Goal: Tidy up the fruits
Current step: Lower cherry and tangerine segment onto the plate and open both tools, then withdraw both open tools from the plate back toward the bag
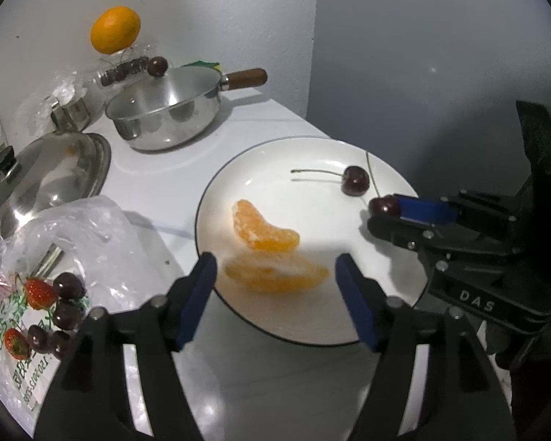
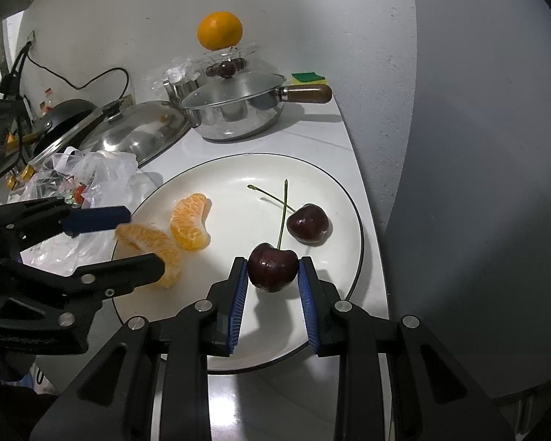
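Right wrist view: a round white plate (image 2: 352,198) with a thin dark rim sits on the white surface (image 2: 327,136), holding two peeled orange segments (image 2: 191,226), pulpy and crescent-shaped, and a glossy dark loose cherry (image 2: 308,224) with a long stem. The right hand-held gripper (image 2: 273,272) is clamped on a second cherry (image 2: 273,266) just above the plate. The left hand-held gripper (image 1: 275,275) stands apart, its blue pads (image 1: 204,275) on either side of the nearer segment, not pressing it. A crumpled clear bag (image 1: 92,228) holds strawberries and cherries, partly hidden. Behind, a shiny steel pan (image 2: 238,114) wears its lid; its contents cannot be seen.
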Demonstrator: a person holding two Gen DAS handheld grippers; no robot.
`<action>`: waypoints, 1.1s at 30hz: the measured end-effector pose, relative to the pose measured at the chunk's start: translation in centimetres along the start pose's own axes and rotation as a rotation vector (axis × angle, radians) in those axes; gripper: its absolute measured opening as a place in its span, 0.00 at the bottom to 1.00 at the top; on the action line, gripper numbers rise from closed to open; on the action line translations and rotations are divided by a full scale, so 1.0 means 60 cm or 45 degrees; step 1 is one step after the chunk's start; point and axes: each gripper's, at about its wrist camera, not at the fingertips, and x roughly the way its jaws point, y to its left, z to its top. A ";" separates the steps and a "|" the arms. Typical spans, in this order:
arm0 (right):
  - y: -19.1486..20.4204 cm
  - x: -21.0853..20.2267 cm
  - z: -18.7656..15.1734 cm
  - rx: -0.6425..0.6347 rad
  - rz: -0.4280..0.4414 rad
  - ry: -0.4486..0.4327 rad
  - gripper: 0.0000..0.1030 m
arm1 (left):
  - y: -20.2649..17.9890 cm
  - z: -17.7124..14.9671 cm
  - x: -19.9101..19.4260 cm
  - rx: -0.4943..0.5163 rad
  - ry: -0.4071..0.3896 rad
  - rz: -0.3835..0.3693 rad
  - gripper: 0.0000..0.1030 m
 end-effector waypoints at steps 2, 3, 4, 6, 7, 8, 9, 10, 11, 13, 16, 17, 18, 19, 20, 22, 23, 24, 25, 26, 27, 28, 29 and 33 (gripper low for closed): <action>0.001 -0.002 0.000 -0.001 -0.003 -0.004 0.31 | 0.002 0.000 -0.003 -0.002 -0.004 0.002 0.67; 0.002 -0.003 0.002 -0.002 -0.005 -0.006 0.33 | 0.004 0.000 -0.005 -0.003 -0.006 0.003 0.67; 0.003 -0.004 0.003 -0.003 -0.006 -0.008 0.36 | 0.005 -0.001 -0.007 -0.004 -0.009 0.004 0.67; 0.005 -0.006 0.004 -0.005 -0.007 -0.013 0.39 | 0.007 -0.001 -0.009 -0.007 -0.014 0.005 0.67; 0.007 -0.008 0.005 -0.008 -0.009 -0.014 0.39 | 0.007 -0.001 -0.011 -0.007 -0.017 0.005 0.67; 0.007 -0.010 0.005 -0.009 -0.010 -0.015 0.39 | 0.008 -0.002 -0.014 -0.007 -0.021 0.005 0.67; 0.008 -0.011 0.005 -0.012 -0.012 -0.016 0.39 | 0.008 -0.002 -0.016 -0.007 -0.023 0.005 0.67; 0.009 -0.013 0.006 -0.013 -0.014 -0.016 0.39 | 0.009 -0.002 -0.018 -0.007 -0.027 0.006 0.67; 0.011 -0.015 0.006 -0.013 -0.016 -0.018 0.39 | 0.010 -0.002 -0.021 -0.007 -0.031 0.006 0.67; 0.014 -0.018 0.007 -0.014 -0.020 -0.022 0.39 | 0.012 -0.004 -0.027 -0.011 -0.038 0.010 0.67; 0.019 -0.024 0.009 -0.018 -0.023 -0.029 0.39 | 0.017 -0.007 -0.038 -0.015 -0.050 0.013 0.67; 0.022 -0.026 0.010 -0.022 -0.025 -0.030 0.39 | 0.018 -0.007 -0.041 -0.018 -0.054 0.013 0.67; 0.025 -0.028 0.010 -0.025 -0.026 -0.033 0.39 | 0.020 -0.008 -0.044 -0.019 -0.056 0.011 0.67; 0.027 -0.030 0.011 -0.027 -0.025 -0.034 0.39 | 0.020 -0.010 -0.048 -0.021 -0.060 0.010 0.67; 0.030 -0.033 0.012 -0.030 -0.026 -0.036 0.39 | 0.022 -0.011 -0.052 -0.022 -0.066 0.011 0.67; 0.035 -0.036 0.012 -0.035 -0.028 -0.039 0.39 | 0.026 -0.012 -0.059 -0.025 -0.076 0.010 0.67; 0.039 -0.038 0.013 -0.037 -0.030 -0.041 0.39 | 0.027 -0.013 -0.063 -0.027 -0.081 0.010 0.67; 0.040 -0.040 0.013 -0.039 -0.031 -0.042 0.39 | 0.030 -0.014 -0.068 -0.030 -0.087 0.011 0.67; 0.043 -0.043 0.014 -0.043 -0.032 -0.044 0.39 | 0.032 -0.015 -0.071 -0.034 -0.092 0.011 0.69; 0.046 -0.044 0.014 -0.046 -0.033 -0.045 0.39 | 0.034 -0.015 -0.074 -0.038 -0.102 0.010 0.77; 0.049 -0.046 0.015 -0.049 -0.034 -0.047 0.39 | 0.036 -0.016 -0.078 -0.045 -0.111 0.006 0.79; 0.052 -0.048 0.016 -0.053 -0.035 -0.049 0.39 | 0.038 -0.017 -0.082 -0.050 -0.117 0.002 0.79; 0.056 -0.050 0.017 -0.058 -0.037 -0.051 0.40 | 0.040 -0.018 -0.085 -0.051 -0.121 0.001 0.79; 0.070 -0.057 0.020 -0.073 -0.043 -0.057 0.39 | 0.048 -0.023 -0.100 -0.055 -0.139 0.000 0.79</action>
